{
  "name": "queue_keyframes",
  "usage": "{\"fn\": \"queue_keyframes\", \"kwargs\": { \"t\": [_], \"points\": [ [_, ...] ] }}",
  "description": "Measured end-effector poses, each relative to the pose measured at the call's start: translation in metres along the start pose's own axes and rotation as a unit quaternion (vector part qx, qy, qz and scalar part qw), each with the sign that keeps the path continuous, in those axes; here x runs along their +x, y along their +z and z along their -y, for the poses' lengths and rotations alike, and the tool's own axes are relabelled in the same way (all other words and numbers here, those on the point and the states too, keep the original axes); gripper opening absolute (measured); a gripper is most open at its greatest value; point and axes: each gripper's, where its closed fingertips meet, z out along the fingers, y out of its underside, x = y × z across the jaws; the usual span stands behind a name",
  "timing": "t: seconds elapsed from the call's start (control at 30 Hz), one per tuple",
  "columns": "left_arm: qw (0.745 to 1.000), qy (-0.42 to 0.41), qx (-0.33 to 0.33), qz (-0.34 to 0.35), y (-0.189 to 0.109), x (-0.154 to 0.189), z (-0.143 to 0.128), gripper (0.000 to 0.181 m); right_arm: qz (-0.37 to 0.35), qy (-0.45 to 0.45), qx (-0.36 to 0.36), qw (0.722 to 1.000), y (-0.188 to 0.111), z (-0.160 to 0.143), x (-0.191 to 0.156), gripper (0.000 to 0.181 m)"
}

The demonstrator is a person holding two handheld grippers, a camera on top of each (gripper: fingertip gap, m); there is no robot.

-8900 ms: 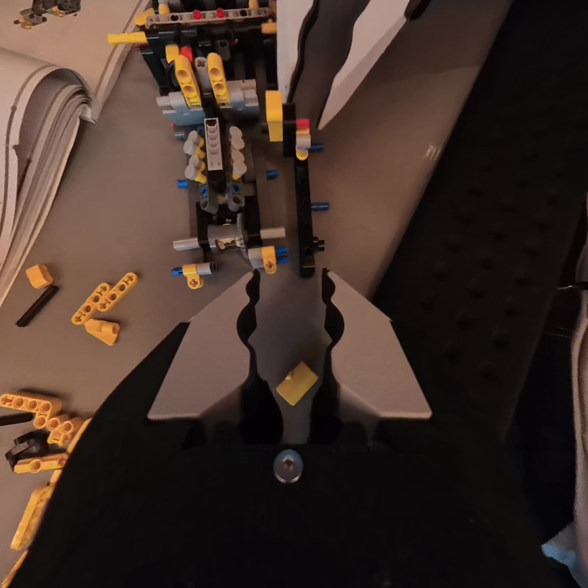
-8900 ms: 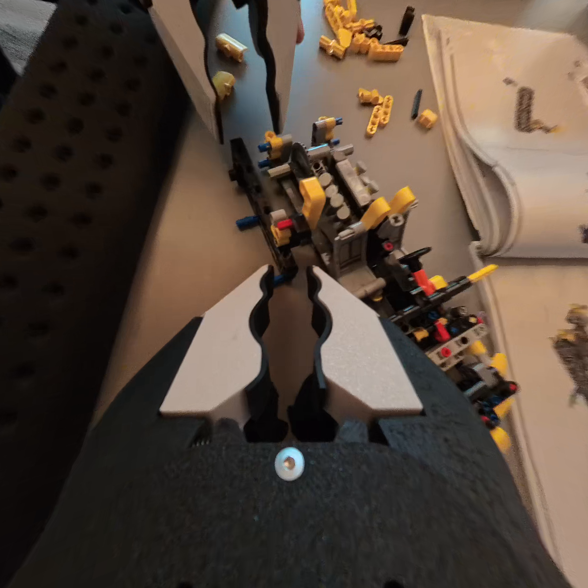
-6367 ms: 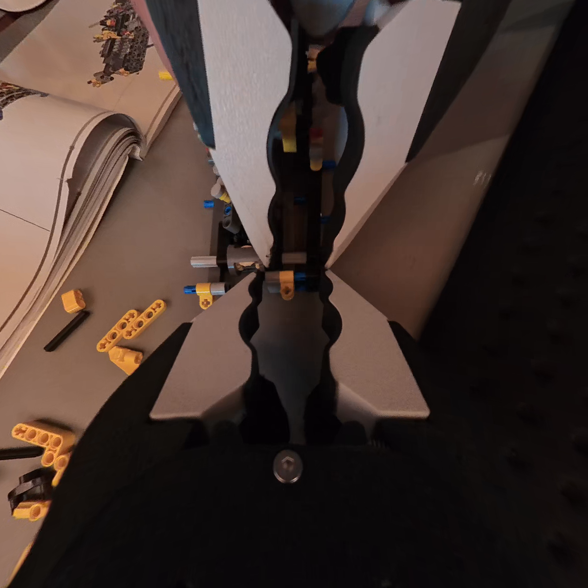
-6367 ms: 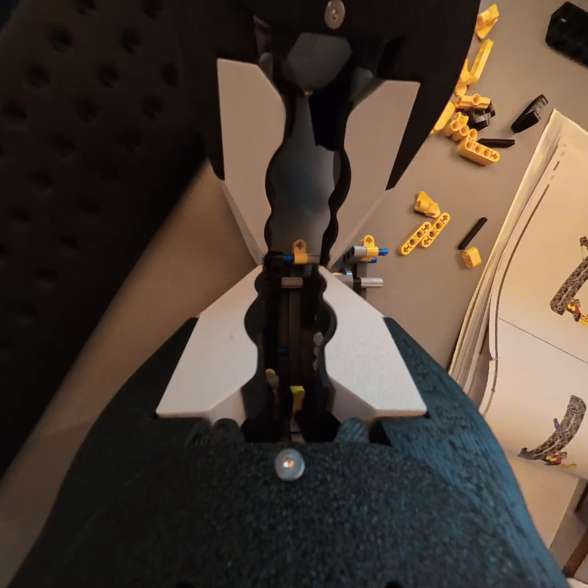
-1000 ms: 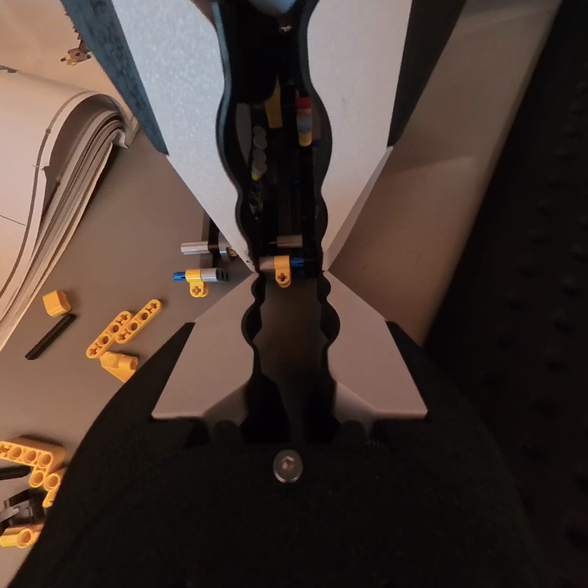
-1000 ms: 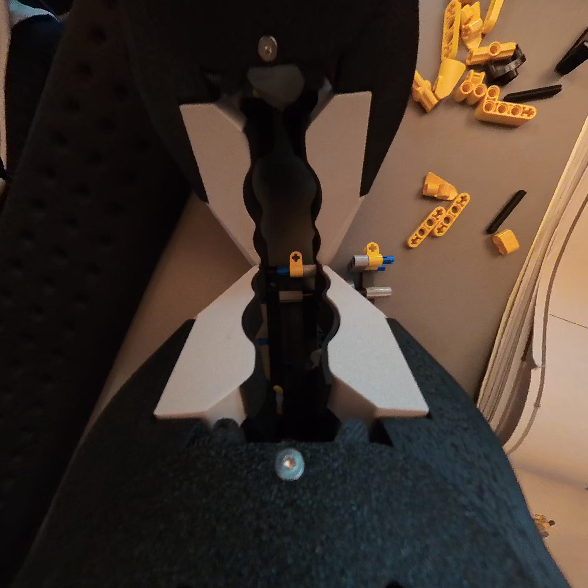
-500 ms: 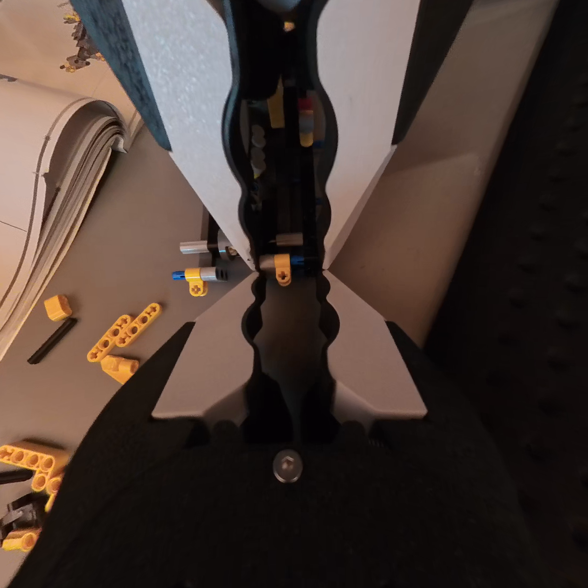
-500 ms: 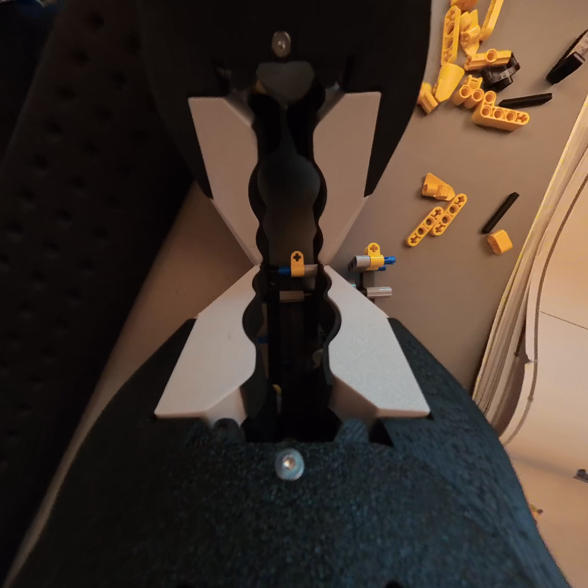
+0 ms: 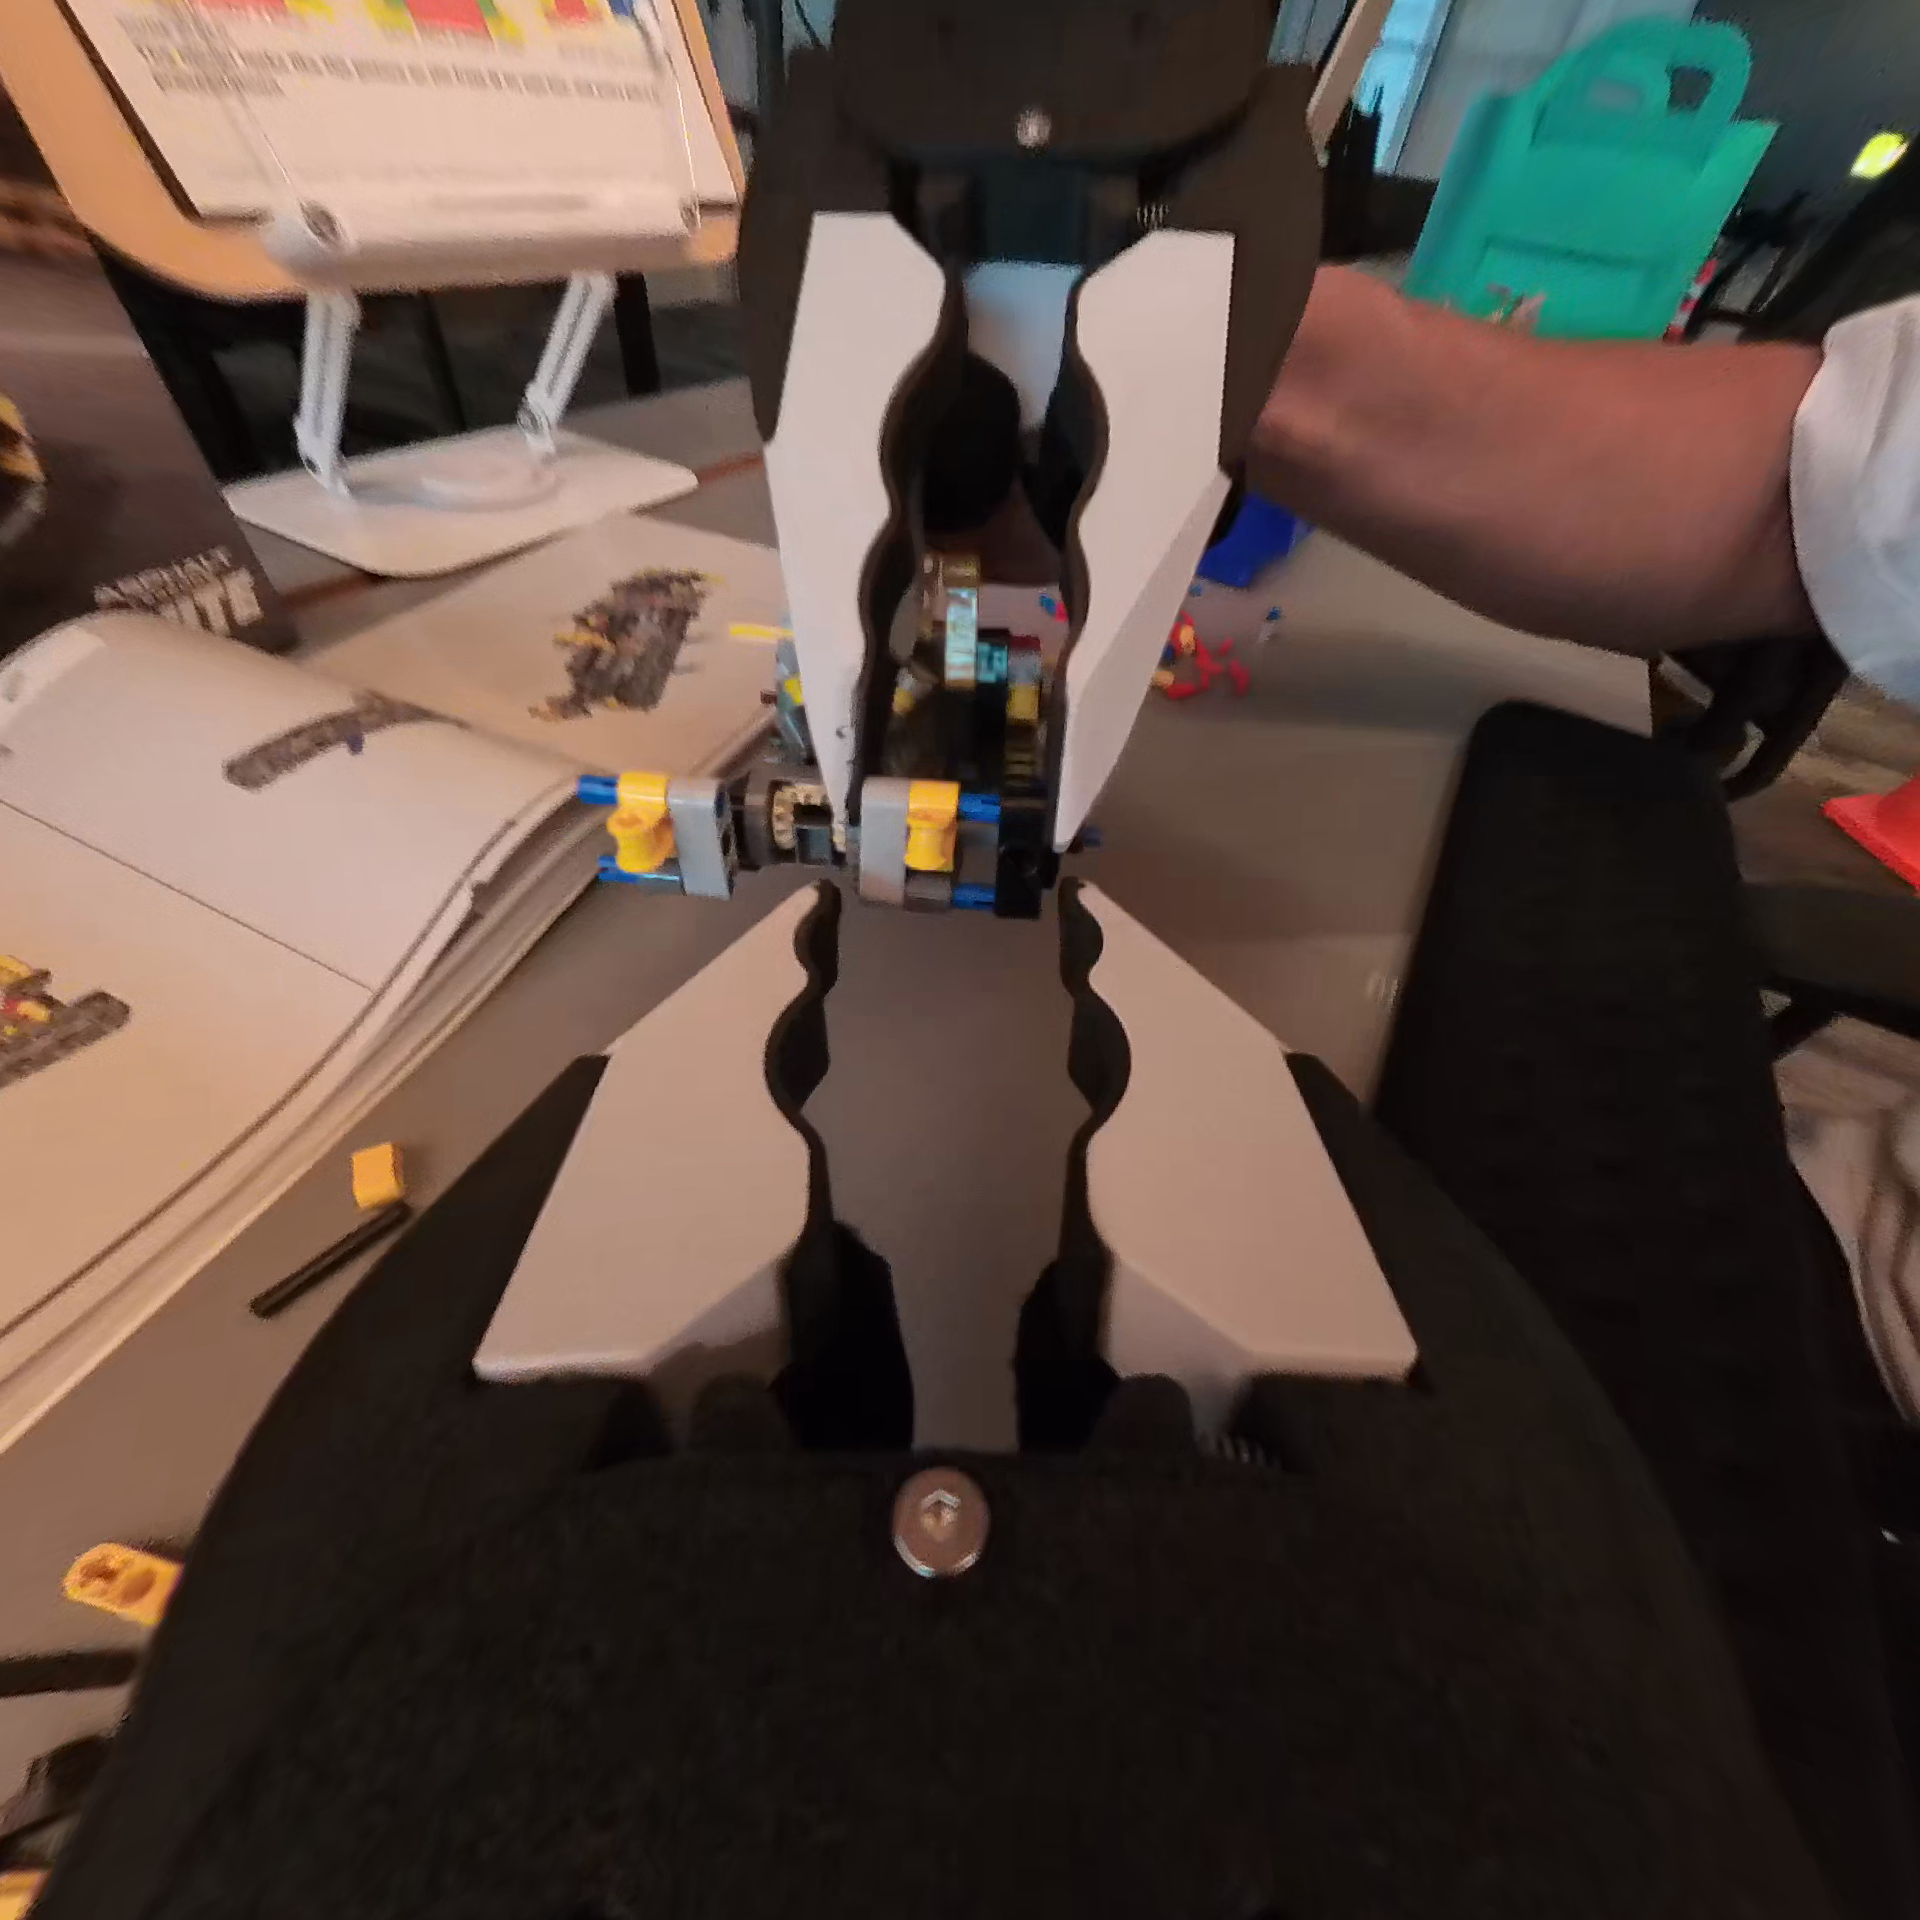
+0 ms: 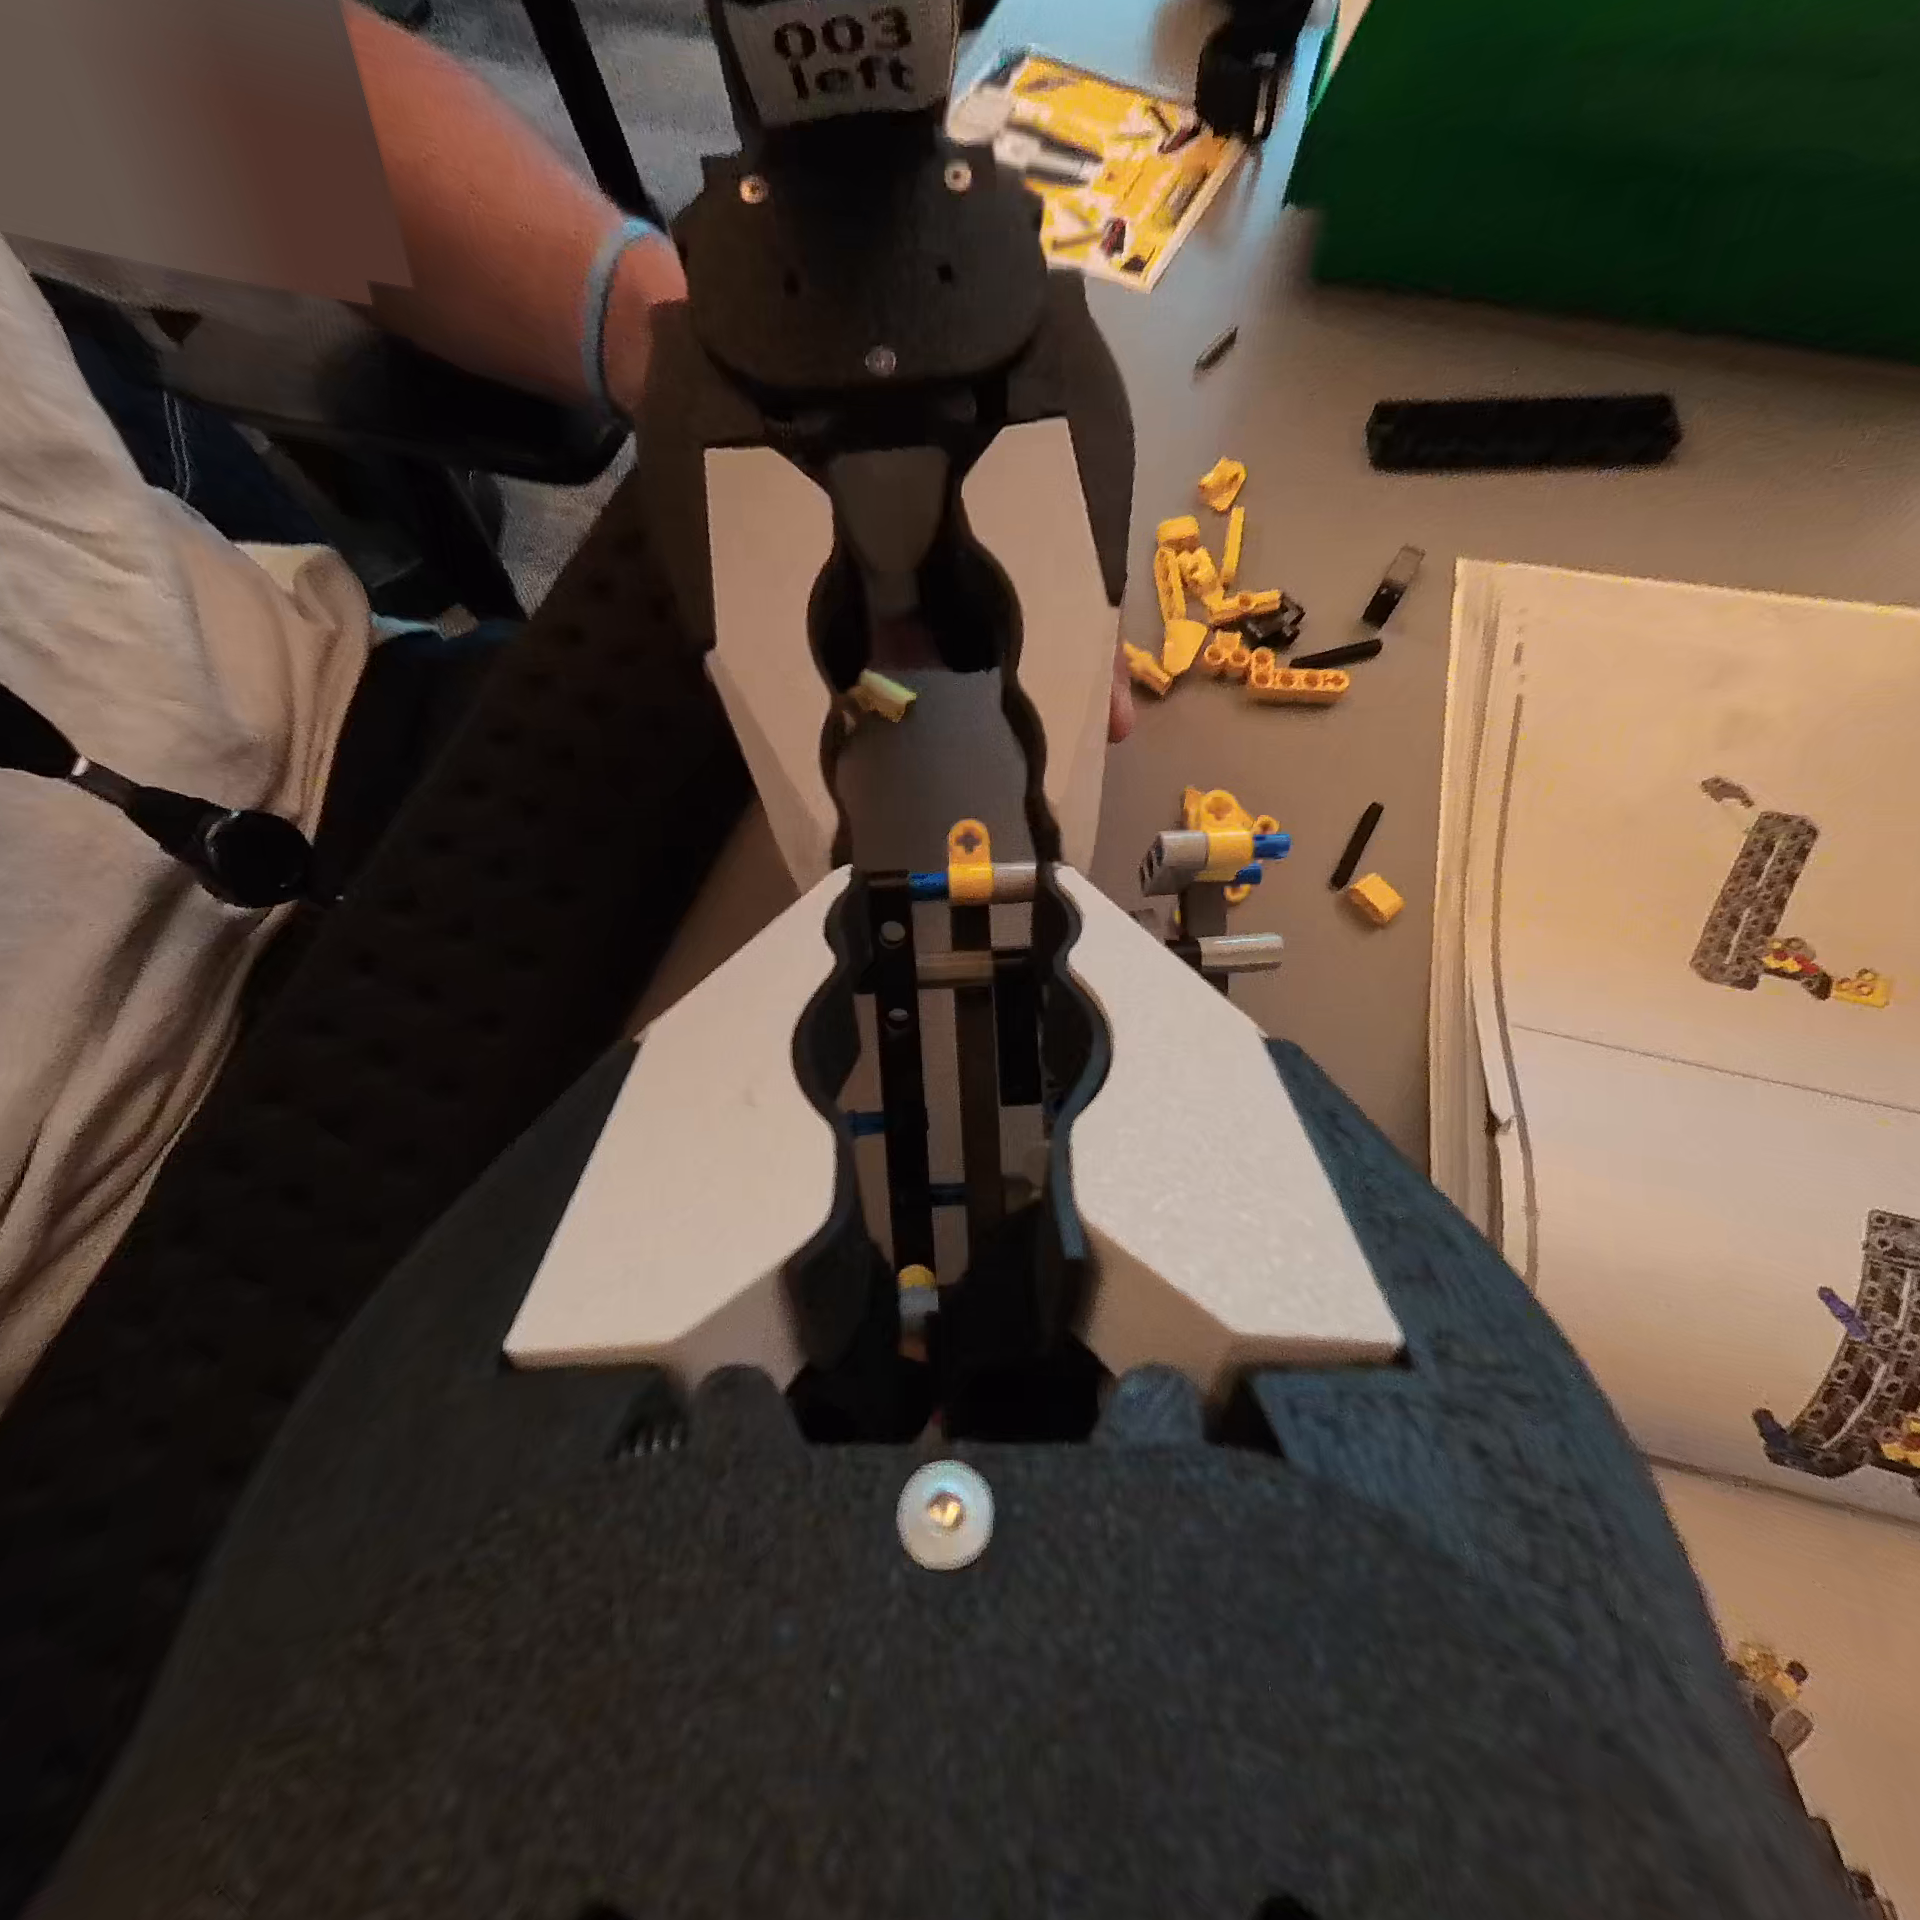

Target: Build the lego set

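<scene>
Black, grey and yellow, the lego model (image 10: 961, 1049) lies clamped lengthways between the fingers of the right gripper (image 10: 943, 894), its long axis running along them and its end with a yellow connector on a grey cross axle poking out just past the fingertips. In the left wrist view that same end of the lego model (image 9: 935, 831) faces the camera, held above the table (image 9: 665, 987) with a grey and yellow side piece sticking out toward the instruction book (image 9: 260, 883). The left gripper (image 9: 940, 899) sits just short of this end with its fingers apart and nothing between them; whether they touch the model cannot be told. The book lies open on the table with pictures of the build on its pages; its print is too small and blurred to read. A framed sign on a white stand (image 9: 416, 156) behind it carries lines of blurred writing, and the left gripper's handle bears a printed label (image 10: 842, 57). Loose yellow pieces (image 10: 1236, 613) lie scattered on the table beside the left gripper, with a yellow leaflet (image 10: 1117, 177) farther off. A small yellow block (image 9: 376, 1174) and a black axle (image 9: 332, 1257) rest near the book's edge.
</scene>
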Motion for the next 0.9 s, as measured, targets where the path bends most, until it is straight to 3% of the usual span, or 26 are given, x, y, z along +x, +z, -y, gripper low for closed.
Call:
{"fn": "queue_keyframes", "kwargs": {
  "t": [0.17, 0.47, 0.63, 0.9],
  "points": [
    [0.996, 0.037, 0.076, 0.018, -0.005, 0.003, 0.030, 0.044, -0.007, 0.001, 0.087, 0.996, -0.023, 0.022, -0.003, 0.031],
    [0.982, 0.054, 0.173, -0.048, 0.013, 0.019, 0.104, 0.041, -0.032, 0.014, 0.266, 0.963, -0.095, 0.050, -0.009, 0.030],
    [0.980, 0.101, 0.154, -0.080, 0.035, 0.030, 0.128, 0.039, -0.042, 0.018, 0.358, 0.933, -0.132, 0.046, -0.015, 0.030],
    [0.979, 0.100, 0.122, -0.128, 0.065, 0.036, 0.142, 0.038, -0.077, 0.029, 0.391, 0.917, -0.163, 0.029, -0.015, 0.030]
  ]
}}
